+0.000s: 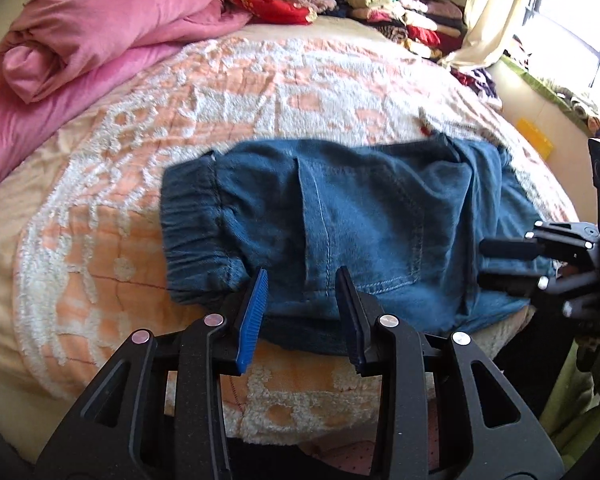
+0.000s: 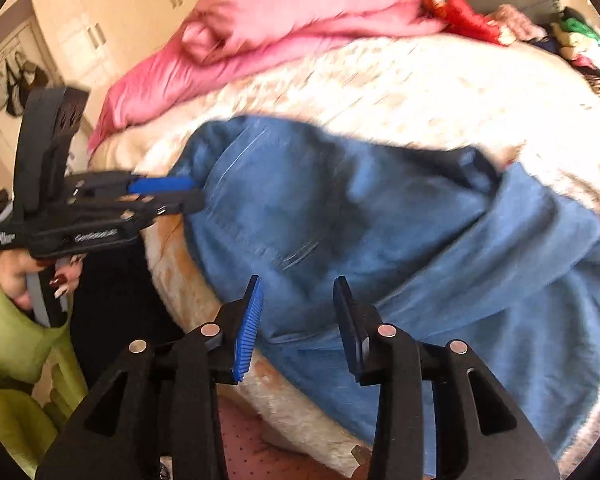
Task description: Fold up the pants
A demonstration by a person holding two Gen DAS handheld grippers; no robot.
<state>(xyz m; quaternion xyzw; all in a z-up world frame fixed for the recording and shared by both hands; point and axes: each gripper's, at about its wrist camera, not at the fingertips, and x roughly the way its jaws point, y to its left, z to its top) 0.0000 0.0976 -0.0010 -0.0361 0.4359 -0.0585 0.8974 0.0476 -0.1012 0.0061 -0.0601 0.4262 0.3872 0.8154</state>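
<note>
Folded blue denim pants [image 1: 340, 220] lie on the peach-and-white tufted bedspread [image 1: 140, 200]. Left gripper [image 1: 302, 312]: jaws apart over the pants' near edge. Right gripper [image 2: 298, 320]: jaws apart, nothing clamped.

One pair of blue denim pants [image 1: 364, 220] lies on one bed [image 1: 100, 184]. One pink blanket [image 1: 92, 32] sits there, plus one stack of folded clothes [image 1: 404, 20]. Two tongs show: left tongs [image 1: 302, 280], right tongs [image 2: 298, 288].
</note>
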